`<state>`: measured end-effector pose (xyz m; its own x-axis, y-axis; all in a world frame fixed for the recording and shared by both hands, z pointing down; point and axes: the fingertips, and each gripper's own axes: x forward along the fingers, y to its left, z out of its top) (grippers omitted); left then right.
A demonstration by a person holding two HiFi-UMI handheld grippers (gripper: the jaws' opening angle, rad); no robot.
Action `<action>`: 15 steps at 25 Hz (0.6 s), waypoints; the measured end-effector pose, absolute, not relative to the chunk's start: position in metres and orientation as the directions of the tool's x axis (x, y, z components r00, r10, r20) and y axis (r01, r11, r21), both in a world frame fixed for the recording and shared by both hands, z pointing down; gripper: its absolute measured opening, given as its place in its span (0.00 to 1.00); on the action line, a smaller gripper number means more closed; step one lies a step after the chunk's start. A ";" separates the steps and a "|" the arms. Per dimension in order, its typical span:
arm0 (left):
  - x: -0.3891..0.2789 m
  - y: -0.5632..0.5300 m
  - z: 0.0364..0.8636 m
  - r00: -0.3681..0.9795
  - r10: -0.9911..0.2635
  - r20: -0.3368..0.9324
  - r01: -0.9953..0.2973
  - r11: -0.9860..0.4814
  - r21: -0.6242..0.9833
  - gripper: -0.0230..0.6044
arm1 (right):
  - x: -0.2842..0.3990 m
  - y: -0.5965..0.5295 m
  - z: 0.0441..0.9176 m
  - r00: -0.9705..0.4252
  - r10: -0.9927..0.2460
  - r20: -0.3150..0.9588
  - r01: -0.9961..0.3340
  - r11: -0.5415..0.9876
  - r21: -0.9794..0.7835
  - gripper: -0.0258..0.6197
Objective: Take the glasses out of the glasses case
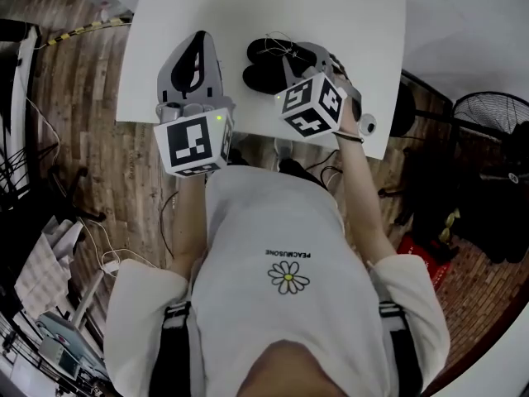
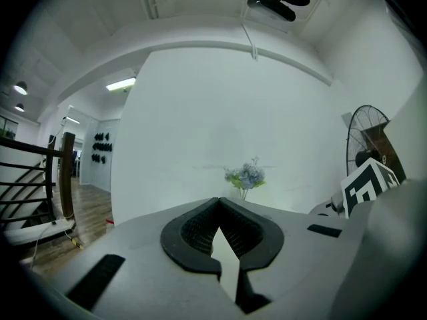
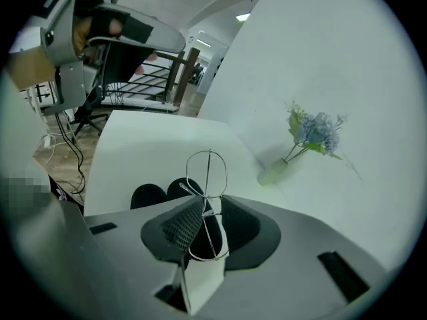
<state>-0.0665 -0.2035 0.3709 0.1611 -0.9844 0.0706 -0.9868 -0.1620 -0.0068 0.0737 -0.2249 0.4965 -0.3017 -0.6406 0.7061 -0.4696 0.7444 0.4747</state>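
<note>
Indoors, white table (image 1: pixel 355 23) w/ glasses case (image 1: pixel 263 77), wood floor (image 1: pixel 74 139), fan (image 1: pixel 496 114).

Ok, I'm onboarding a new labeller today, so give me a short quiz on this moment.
1. True or false: the glasses lie inside the glasses case.
2. The right gripper holds: A the case, B the glasses, C nothing.
3. Fill in: the left gripper is shut and ___.
Key: 1 false; 2 B; 3 empty.
</note>
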 end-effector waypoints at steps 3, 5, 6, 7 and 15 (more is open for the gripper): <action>-0.061 -0.204 0.360 0.169 -0.984 0.050 -0.985 -0.170 -0.019 0.06 | 0.077 -0.232 0.476 -0.310 -0.679 0.665 -0.488 0.714 0.502 0.18; -0.057 -0.203 0.354 0.174 -0.984 0.038 -0.984 -0.175 -0.029 0.06 | 0.078 -0.235 0.463 -0.318 -0.704 0.635 -0.500 0.694 0.519 0.18; -0.056 -0.203 0.351 0.177 -0.984 0.033 -0.984 -0.178 -0.033 0.06 | 0.078 -0.237 0.455 -0.323 -0.717 0.617 -0.508 0.682 0.526 0.18; -0.054 -0.202 0.348 0.180 -0.983 0.028 -0.983 -0.181 -0.038 0.06 | 0.079 -0.240 0.447 -0.329 -0.731 0.598 -0.518 0.669 0.534 0.18; -0.042 -0.198 0.323 0.211 -0.977 -0.020 -0.975 -0.209 -0.080 0.06 | 0.084 -0.249 0.370 -0.370 -0.845 0.387 -0.628 0.534 0.566 0.18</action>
